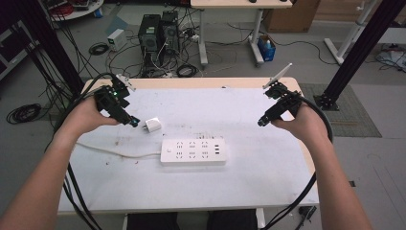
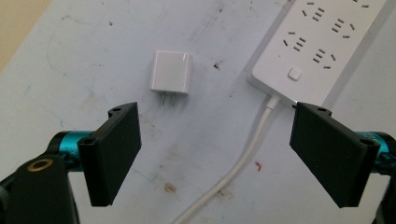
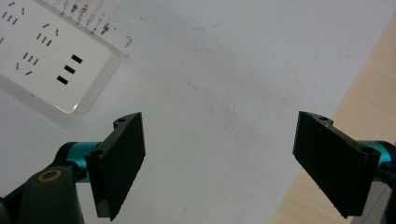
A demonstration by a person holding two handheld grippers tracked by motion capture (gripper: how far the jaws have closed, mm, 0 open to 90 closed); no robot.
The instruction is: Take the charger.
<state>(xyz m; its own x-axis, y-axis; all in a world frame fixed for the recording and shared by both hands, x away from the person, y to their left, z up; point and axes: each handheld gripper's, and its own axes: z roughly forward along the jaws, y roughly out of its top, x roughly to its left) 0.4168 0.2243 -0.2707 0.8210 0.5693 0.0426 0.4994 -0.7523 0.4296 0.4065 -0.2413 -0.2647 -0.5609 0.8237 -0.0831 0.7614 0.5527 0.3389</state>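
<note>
Seemingly nothing is plugged in yet — the small white plastic wall charger lies loose toward the table's left edge, just beside the white rectangular power strip. Both the left gripper and right gripper are held spread and empty — grasping and insertion are left.

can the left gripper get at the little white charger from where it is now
Probably yes. The left gripper has its jaws wide open, and the charger lies just ahead on the table, nothing between them; the power strip sits off to one side.
</note>
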